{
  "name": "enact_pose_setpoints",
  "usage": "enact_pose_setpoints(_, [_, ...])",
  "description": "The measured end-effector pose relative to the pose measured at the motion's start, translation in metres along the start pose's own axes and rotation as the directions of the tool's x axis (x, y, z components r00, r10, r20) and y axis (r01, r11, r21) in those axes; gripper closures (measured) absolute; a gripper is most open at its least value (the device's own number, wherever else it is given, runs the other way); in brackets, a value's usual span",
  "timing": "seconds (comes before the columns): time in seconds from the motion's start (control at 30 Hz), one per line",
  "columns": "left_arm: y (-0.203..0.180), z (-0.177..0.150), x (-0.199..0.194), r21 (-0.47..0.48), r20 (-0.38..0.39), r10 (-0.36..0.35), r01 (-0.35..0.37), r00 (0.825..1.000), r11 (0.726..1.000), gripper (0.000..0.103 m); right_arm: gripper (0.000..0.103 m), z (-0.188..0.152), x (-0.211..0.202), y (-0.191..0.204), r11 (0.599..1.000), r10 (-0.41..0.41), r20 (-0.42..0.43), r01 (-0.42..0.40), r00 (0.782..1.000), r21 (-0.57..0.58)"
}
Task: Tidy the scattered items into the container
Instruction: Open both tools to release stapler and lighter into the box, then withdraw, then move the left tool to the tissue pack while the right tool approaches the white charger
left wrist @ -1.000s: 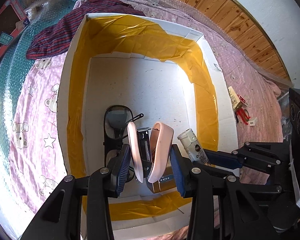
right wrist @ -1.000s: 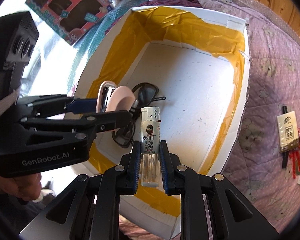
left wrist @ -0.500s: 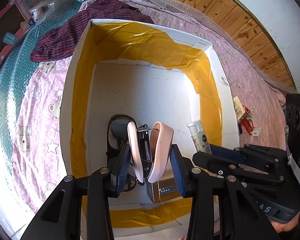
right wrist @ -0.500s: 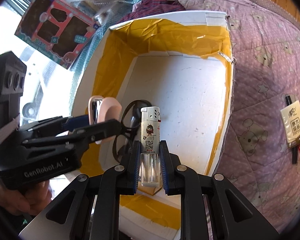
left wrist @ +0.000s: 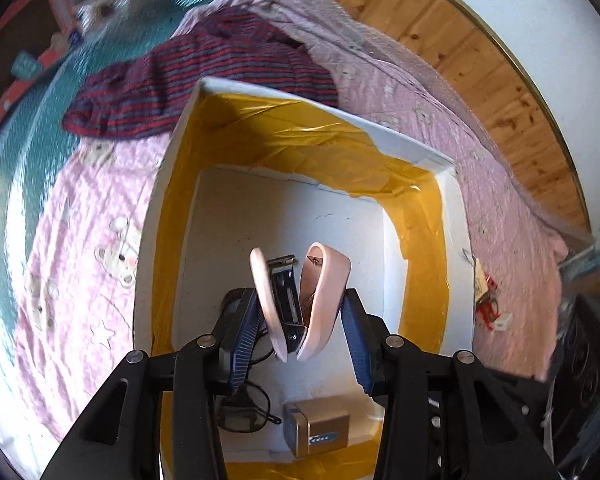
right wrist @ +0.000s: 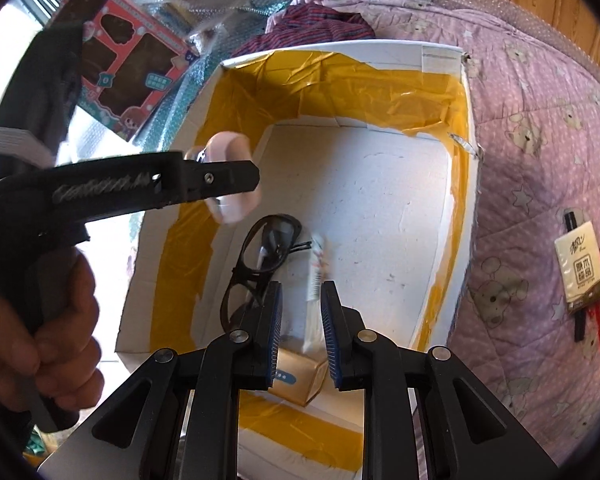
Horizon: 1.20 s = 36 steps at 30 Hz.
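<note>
Lighter (right wrist: 315,276): blurred, free between and just beyond the right hand-held gripper (right wrist: 300,334), whose fingers stand spread, above the box floor.
Pink stapler (left wrist: 300,304): pinched by the left hand-held gripper (left wrist: 298,334), over the box.
Box (right wrist: 466,216): white, yellow-taped; glasses (right wrist: 266,256) and gold carton (left wrist: 316,426) lie below both grippers.
Bed: pink quilt (right wrist: 540,160) beneath.
</note>
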<state>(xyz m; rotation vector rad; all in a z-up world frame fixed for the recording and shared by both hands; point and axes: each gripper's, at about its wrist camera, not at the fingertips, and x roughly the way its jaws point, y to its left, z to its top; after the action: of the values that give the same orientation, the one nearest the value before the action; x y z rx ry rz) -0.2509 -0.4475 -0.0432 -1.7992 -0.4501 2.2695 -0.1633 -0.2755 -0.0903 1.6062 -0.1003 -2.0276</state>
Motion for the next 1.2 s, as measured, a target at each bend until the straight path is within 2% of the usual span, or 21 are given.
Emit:
enact_pose_setpoints(0.1, [0.012,-0.003,-0.002,-0.054,-0.003,-0.028,0.028,1.0,0.998,0.06,0.08,-0.005,-0.01,-0.003,1.0,0.01,0.019,-0.011,1.0,0.016])
enact_pose_setpoints(0.27, [0.019,-0.012,-0.02,-0.081,0.03,-0.043,0.046,0.999,0.996,0.06,0.08,-0.017,-0.026,-0.011,0.998,0.036,0.042,-0.038,0.998,0.044])
enact_pose_setpoints(0.57, [0.027,-0.041,-0.05,-0.106,0.094,-0.03,0.04,0.995,0.994,0.06,0.08,-0.047,-0.05,-0.018,0.995,0.099,0.054,-0.1,0.994,0.021])
enact_pose_setpoints(0.8, [0.007,-0.08,-0.051,-0.097,0.075,-0.029,0.036,0.997,0.995,0.06,0.08,-0.066,-0.069,-0.029,0.989,0.145,0.077,-0.147,0.986,0.015])
enact_pose_setpoints(1.0, [-0.033,-0.11,-0.043,0.014,0.04,0.011,-0.012,0.999,1.0,0.06,0.08,-0.083,-0.085,-0.042,0.983,0.177,0.099,-0.181,0.979,0.034])
enact_pose_setpoints(1.2, [-0.095,-0.122,-0.05,0.169,0.051,0.016,-0.024,0.999,0.985,0.06,0.08,-0.099,-0.101,-0.065,0.979,0.18,0.131,-0.191,0.975,0.075])
